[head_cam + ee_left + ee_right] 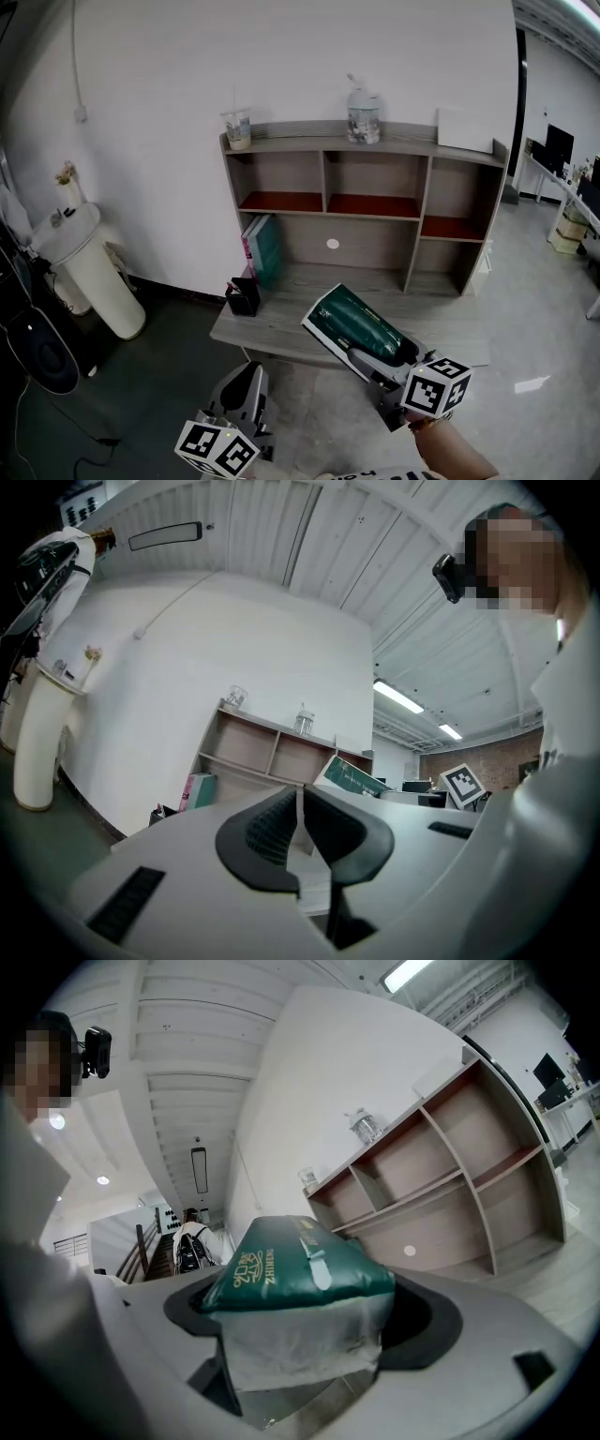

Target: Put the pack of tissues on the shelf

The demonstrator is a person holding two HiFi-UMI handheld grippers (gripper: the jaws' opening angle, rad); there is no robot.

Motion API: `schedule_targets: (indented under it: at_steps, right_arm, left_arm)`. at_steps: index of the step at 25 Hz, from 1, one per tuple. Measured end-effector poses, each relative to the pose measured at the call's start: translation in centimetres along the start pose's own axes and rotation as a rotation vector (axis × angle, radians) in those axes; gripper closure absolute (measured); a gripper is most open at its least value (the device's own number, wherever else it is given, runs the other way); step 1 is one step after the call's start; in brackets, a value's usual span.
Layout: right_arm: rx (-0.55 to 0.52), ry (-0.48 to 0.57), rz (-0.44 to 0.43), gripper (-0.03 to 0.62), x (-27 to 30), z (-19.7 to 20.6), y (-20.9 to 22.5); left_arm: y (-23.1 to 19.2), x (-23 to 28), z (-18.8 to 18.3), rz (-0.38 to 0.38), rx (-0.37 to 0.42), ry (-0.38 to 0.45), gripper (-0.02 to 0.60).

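The pack of tissues (361,328) is dark green with a white underside. It is held tilted above the desk's front edge, below the wooden shelf unit (375,150). My right gripper (373,364) is shut on its near end. In the right gripper view the pack (300,1274) fills the space between the jaws of my right gripper (305,1330), and the shelf unit (441,1185) lies ahead to the right. My left gripper (246,392) hangs low in front of the desk, shut and holding nothing. The left gripper view shows the left gripper (300,827) with its jaws together, and the pack (352,777) beyond it.
On the shelf's top stand a plastic cup (237,127), a jar (363,117) and a white board (466,129). Books (261,248) and a black holder (244,296) sit at the desk's left. A white pedestal (89,272) stands further left.
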State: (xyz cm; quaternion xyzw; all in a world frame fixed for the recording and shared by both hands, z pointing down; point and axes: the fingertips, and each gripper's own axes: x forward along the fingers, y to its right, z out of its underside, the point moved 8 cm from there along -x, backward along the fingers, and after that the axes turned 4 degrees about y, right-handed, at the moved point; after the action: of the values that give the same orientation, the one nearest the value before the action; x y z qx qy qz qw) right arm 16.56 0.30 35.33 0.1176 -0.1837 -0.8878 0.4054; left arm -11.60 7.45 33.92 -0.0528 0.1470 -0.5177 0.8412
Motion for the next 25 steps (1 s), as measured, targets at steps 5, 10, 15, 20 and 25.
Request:
schedule_targets:
  at_steps: [5,10,15,20,25]
  right_arm:
    - [-0.018,0.014,0.017,0.129,2.6,0.3,-0.2]
    - [-0.035,-0.002,0.047,0.129,3.9,1.2,0.5]
    - [-0.025,-0.040,0.057,0.129,5.6,2.0,1.3]
    - [-0.036,-0.052,0.058,0.129,7.8,1.5,2.7]
    - [-0.033,-0.048,0.050,0.129,11.3,0.3,5.0]
  left_arm:
    - [-2.8,1.3,-0.1,0.024,-0.002,0.000,0.546]
    - [-4.6,1.9,1.4,0.023,-0.037,-0.029,0.546]
    - [-6.4,3.1,2.4,0.018,-0.061,-0.055,0.548]
    - [-8.0,5.3,2.7,0.000,-0.081,-0.054,0.558]
    - [-9.9,8.7,2.6,0.002,-0.060,-0.055,0.558]
